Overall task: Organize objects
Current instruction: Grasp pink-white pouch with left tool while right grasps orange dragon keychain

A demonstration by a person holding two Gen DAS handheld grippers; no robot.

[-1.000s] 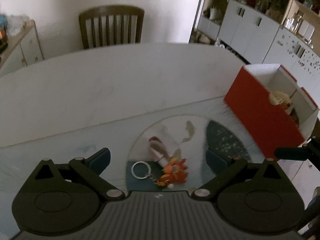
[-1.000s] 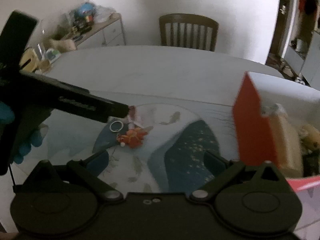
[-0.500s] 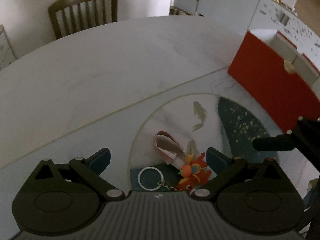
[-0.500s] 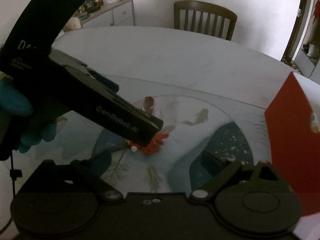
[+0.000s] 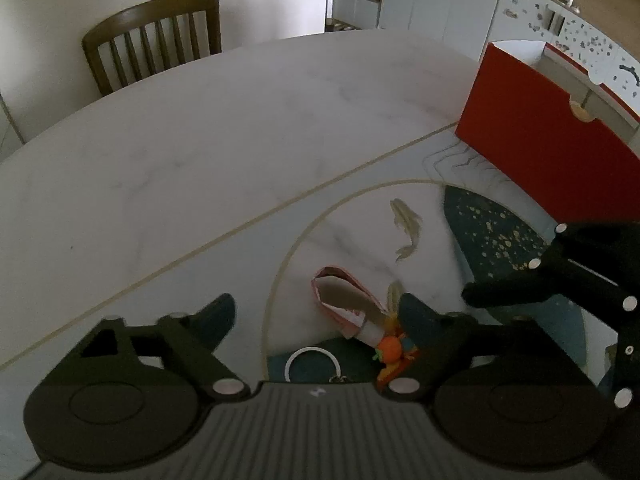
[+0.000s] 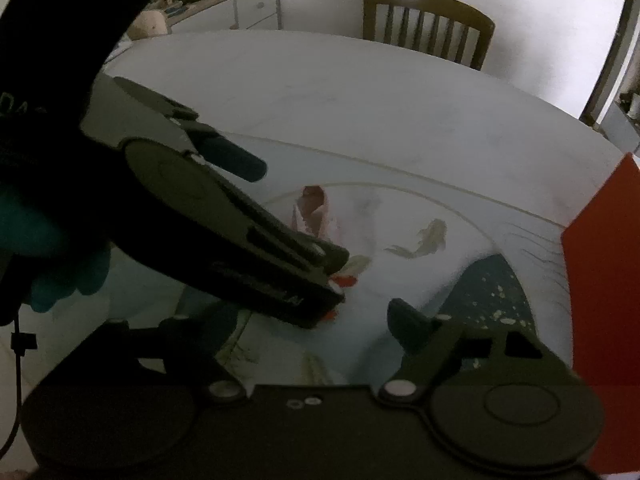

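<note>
orange keychain charm (image 5: 394,354) with its white ring (image 5: 312,364) lies on the table mat (image 5: 500,236) low between the left gripper (image 5: 316,316) fingers, jaws just narrowing but not touching; right gripper (image 6: 316,320), narrowing and empty, sits farther.

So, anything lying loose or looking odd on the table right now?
Yes. An orange keychain charm with a white ring and a small pink pouch lying on its side, mouth open, sit loose on the fish-patterned mat, outside the red box. Nothing looks spilled or broken.
</note>
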